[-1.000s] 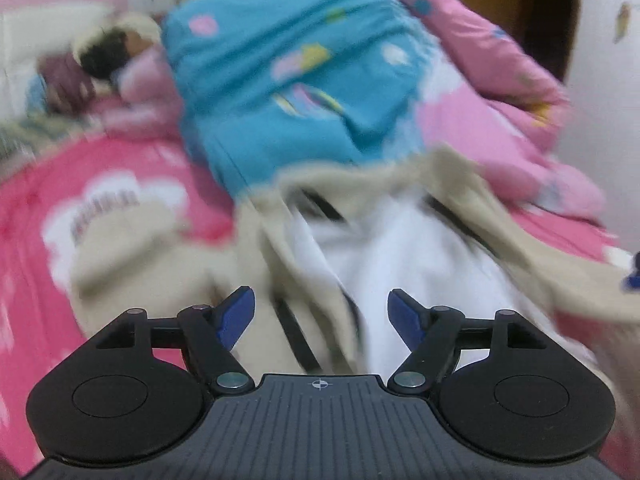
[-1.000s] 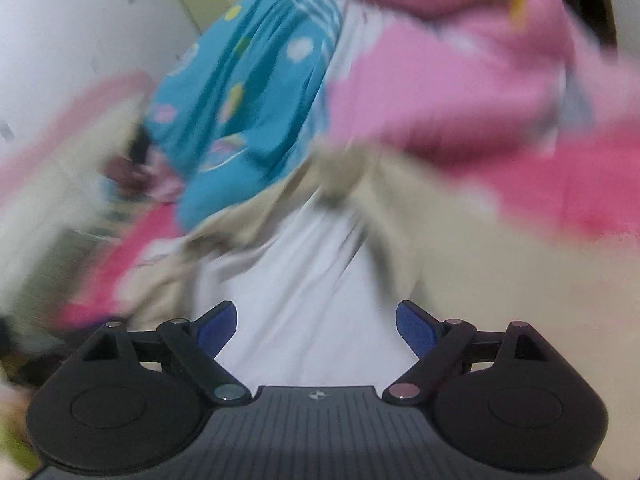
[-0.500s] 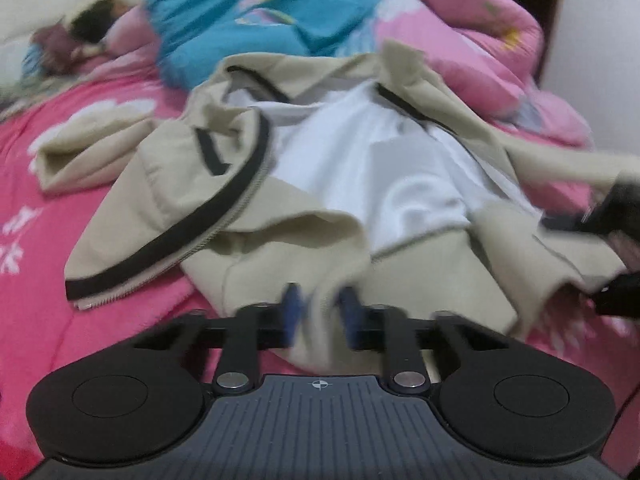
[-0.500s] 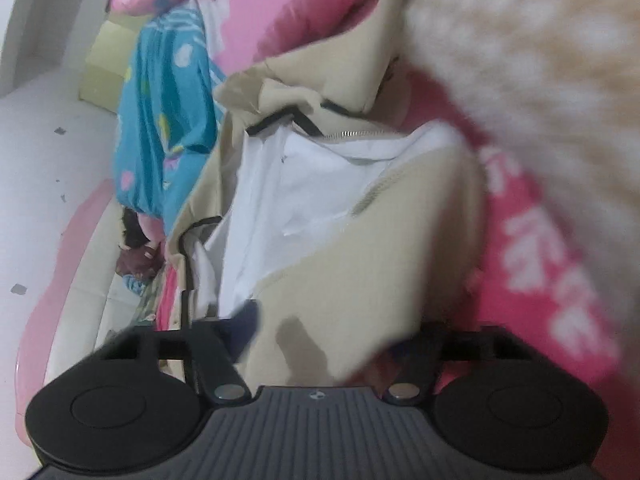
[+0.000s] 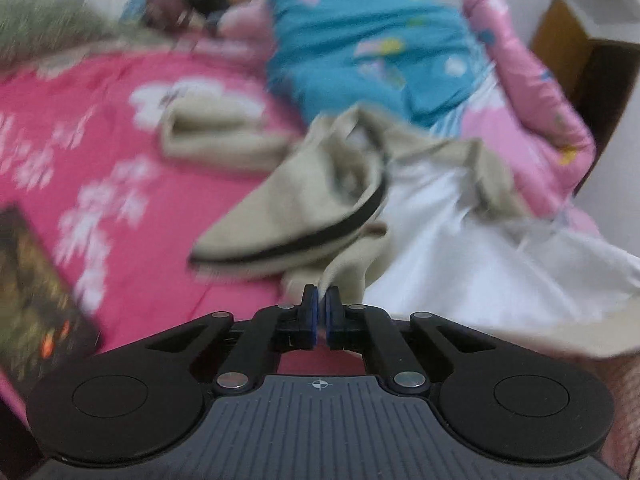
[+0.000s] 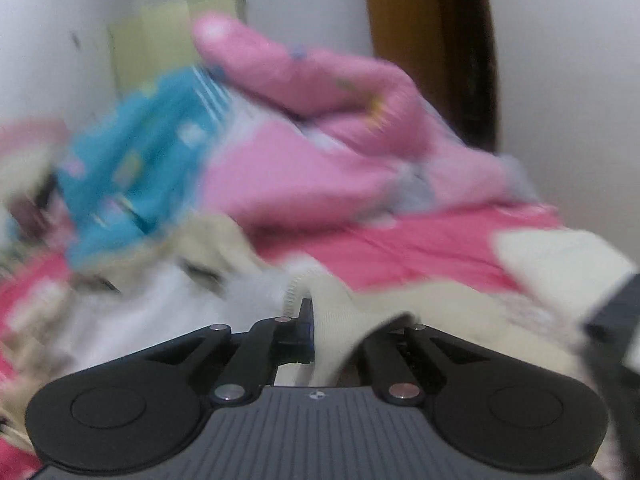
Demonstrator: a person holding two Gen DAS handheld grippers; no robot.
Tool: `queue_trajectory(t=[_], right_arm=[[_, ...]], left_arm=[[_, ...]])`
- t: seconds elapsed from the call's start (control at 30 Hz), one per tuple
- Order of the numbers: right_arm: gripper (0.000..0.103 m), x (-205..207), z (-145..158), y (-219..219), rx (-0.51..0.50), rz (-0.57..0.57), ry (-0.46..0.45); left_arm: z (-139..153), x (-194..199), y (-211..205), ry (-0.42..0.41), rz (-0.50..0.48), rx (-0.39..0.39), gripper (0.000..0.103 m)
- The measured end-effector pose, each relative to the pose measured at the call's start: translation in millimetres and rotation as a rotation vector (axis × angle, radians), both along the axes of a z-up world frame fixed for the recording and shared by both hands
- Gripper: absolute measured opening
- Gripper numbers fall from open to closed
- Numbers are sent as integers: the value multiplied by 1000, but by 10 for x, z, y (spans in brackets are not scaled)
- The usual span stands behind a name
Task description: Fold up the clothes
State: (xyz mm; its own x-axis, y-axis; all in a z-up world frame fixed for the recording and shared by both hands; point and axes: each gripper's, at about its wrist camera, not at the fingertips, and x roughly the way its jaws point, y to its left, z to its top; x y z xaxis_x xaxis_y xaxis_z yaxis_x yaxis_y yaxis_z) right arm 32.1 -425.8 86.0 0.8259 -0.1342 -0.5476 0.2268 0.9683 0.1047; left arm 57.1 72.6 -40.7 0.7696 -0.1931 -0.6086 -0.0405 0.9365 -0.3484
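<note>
The left gripper (image 5: pixel 322 300) is clamped on a fold of the beige jacket (image 5: pixel 304 208), spread up-frame and rightward over the pink floral bedspread (image 5: pixel 120 152). The right gripper (image 6: pixel 316 320) is closing on the jacket's ribbed hem. Only the left view shows the black zipper band (image 5: pixel 344 224).

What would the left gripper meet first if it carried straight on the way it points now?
The beige jacket itself. The left gripper is already shut on a fold of it, and more of the jacket lies bunched directly ahead. Beyond that, probably the blue quilt, though blur leaves depth unclear.
</note>
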Motion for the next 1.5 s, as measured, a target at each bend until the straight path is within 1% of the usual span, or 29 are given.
queue_trajectory(t=[0.07,0.13,0.2,0.27,0.3,0.33,0.37,0.4,0.5,0.57,0.6,0.67,0.7,0.73,0.8,0.87,0.9,1.0,1.07,1.1,1.13,1.17,1.2,1.23,1.27,1.33,1.4,1.47,1.5], right_arm=[[16,-51,-81,-96,5,-4,50],[32,-141,-30,-100,-16,-3,71],[37,-240,47,-86,-45,-1,88],[44,-368,154,-59,-85,-3,95],[52,-453,209,-46,-115,-18,93],[66,-567,265,-39,-156,-43,85],[70,-698,324,-34,-203,-74,72],[72,-814,383,-12,-243,-108,55],[72,-1125,552,93,-271,-160,-34],[72,-1244,608,264,-224,-88,-117],[72,-1257,593,385,-191,-23,-148],[72,-1204,487,684,-123,138,-187],[72,-1141,398,867,-90,234,-198],[72,-1066,292,1058,-59,321,-198],[71,-836,2,1467,-10,458,-147],[71,-586,-316,1803,28,546,-104],[70,-460,-476,1962,46,585,-84],[66,-147,-886,2244,68,623,-46],[58,63,-1134,2350,98,604,-4],[53,153,-1246,2355,128,594,25],[47,242,-1355,2345,161,583,57],[46,287,-1433,2309,197,573,73],[45,307,-1490,2258,235,563,80],[45,309,-1526,2213,261,564,77],[44,301,-1548,2171,282,570,68],[37,307,-1581,2118,306,576,59],[35,317,-1611,2062,332,579,52],[33,310,-1596,2000,358,580,50],[33,311,-1595,1985,366,582,50]], left_arm=[[-134,-18,-2,34,-8,8,2],[-149,-67,-53,19,-32,54,3],[-120,-104,-104,-8,-58,99,5],[-80,-141,-103,-25,-82,105,7],[-66,-171,-87,-31,-90,107,10],[-51,-200,-72,-36,-98,109,14],[-36,-235,-48,-41,-101,108,16],[-21,-275,-16,-44,-100,103,20],[36,-304,124,-47,-71,73,23],[75,-314,222,-47,-50,52,26],[97,-286,263,-49,-39,43,29],[151,-151,281,-64,-25,71,38],[174,-64,259,-73,-25,107,48],[193,39,217,-78,-27,156,59],[224,231,115,-87,-46,238,64],[258,405,2,-86,-87,294,68],[272,488,-62,-83,-115,304,72],[293,750,-299,-74,-193,305,72],[278,924,-470,-82,-216,338,71],[264,1011,-542,-90,-220,363,68],[248,1097,-605,-91,-222,388,56],[229,1182,-631,-79,-222,399,49],[209,1270,-635,-63,-223,399,33],[194,1351,-609,-42,-219,388,14],[183,1426,-560,-17,-213,368,6],[268,1476,-382,-17,-158,327,4],[384,1498,-181,-30,-91,285,3],[578,1470,149,-61,22,218,3],[679,1441,326,-86,91,213,3]])
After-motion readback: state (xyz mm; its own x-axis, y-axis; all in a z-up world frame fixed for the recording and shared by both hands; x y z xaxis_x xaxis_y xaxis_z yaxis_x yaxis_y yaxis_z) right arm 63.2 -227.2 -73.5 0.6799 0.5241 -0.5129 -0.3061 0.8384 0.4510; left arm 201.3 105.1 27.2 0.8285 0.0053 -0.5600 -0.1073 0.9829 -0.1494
